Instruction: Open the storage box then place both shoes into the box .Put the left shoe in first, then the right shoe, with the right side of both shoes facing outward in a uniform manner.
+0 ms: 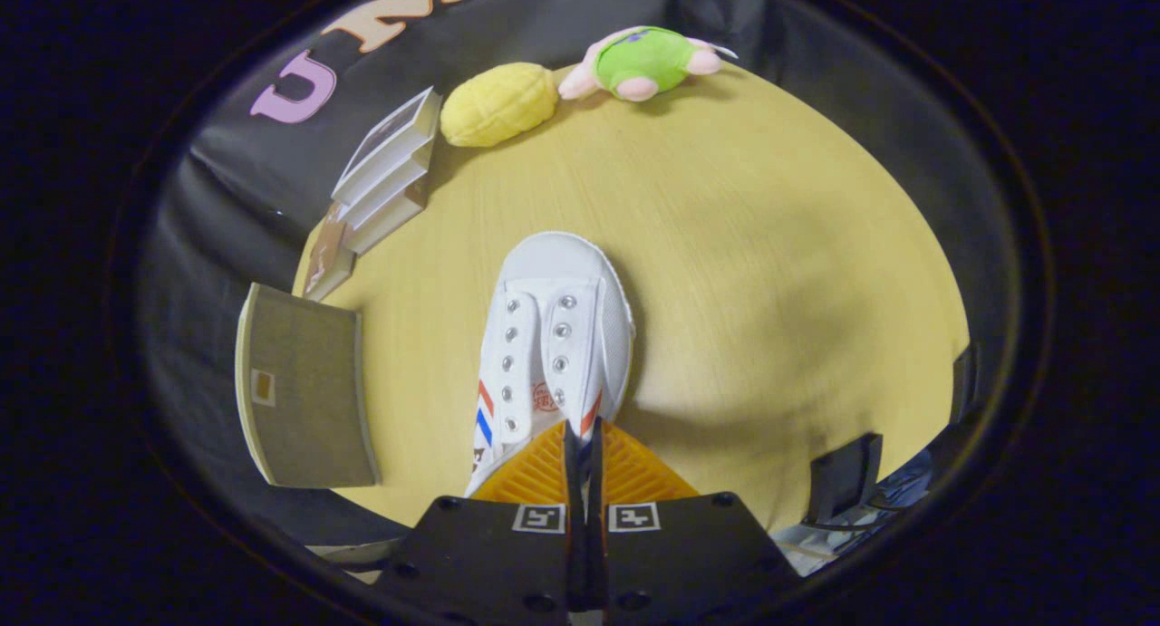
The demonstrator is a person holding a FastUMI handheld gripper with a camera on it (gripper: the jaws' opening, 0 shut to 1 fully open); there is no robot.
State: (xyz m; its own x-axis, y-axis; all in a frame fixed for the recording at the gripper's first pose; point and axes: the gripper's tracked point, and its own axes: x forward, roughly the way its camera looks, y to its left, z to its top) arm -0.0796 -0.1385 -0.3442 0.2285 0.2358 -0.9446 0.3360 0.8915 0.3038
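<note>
White canvas fills the middle of my view: a shoe (555,336) with metal eyelets and red and blue stripes along its side, its toe pointing away from me toward the upper centre. My gripper (582,445) has its fingers drawn nearly together, clamped on a thin part of the shoe at its heel end, at the lower centre of the frame; only a narrow slit shows between them, and both press against what they hold. The shoe hangs or rests over a pale yellow wooden table (770,245), and I cannot tell whether its sole touches the surface.

At the left of the frame, beyond the table's edge, a grey-brown flat panel with a pale rim (304,390) stands tilted; whether it belongs to the storage box I cannot tell. Up and to the left of the shoe, a stack of clear boxes (388,168) sits at the table's edge. Just beside it, in the upper centre, lies a yellow plush toy (498,105), and next to that a green and pink plush toy (648,62).
</note>
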